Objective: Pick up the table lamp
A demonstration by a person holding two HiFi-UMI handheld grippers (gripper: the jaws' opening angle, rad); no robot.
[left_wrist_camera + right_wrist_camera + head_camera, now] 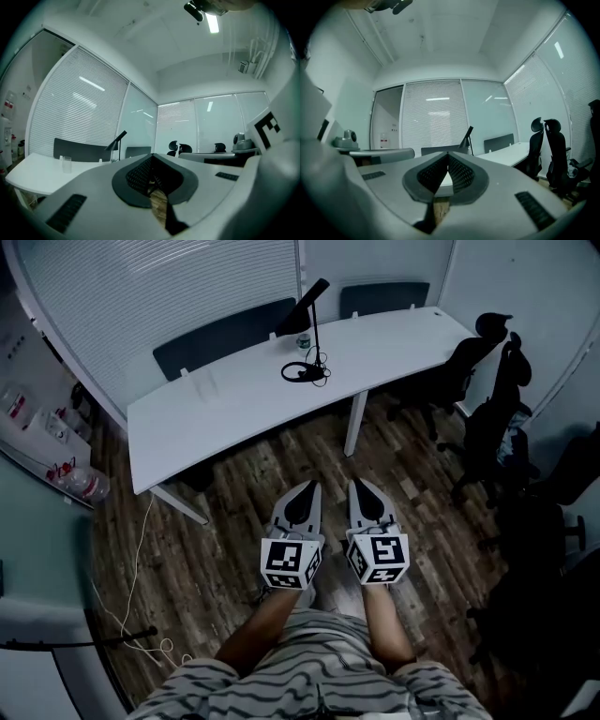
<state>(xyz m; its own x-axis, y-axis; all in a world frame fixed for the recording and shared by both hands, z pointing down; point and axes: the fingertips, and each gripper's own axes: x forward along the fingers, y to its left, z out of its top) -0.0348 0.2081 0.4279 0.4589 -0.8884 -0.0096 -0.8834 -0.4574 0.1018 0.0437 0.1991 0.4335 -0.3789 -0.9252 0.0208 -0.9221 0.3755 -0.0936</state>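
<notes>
Both tongs empty, lamp untouched

The left tongs (307,489) and right tongs (362,488) are closed tip to tip on nothing, side by side over the wood floor (234,493). The table lamp (303,307) stands well apart on the white tabletop (225,399), so approach, grasp and lift all remain. Black chairs (487,418) stand to the right.

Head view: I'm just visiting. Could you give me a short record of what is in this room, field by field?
table lamp: black, upright on the white table, near its far edge
left hand-held gripper: shut, empty, over the wood floor, short of the table
right hand-held gripper: shut, empty, close beside the left one
black office chairs: at the right, past the table's end
</notes>
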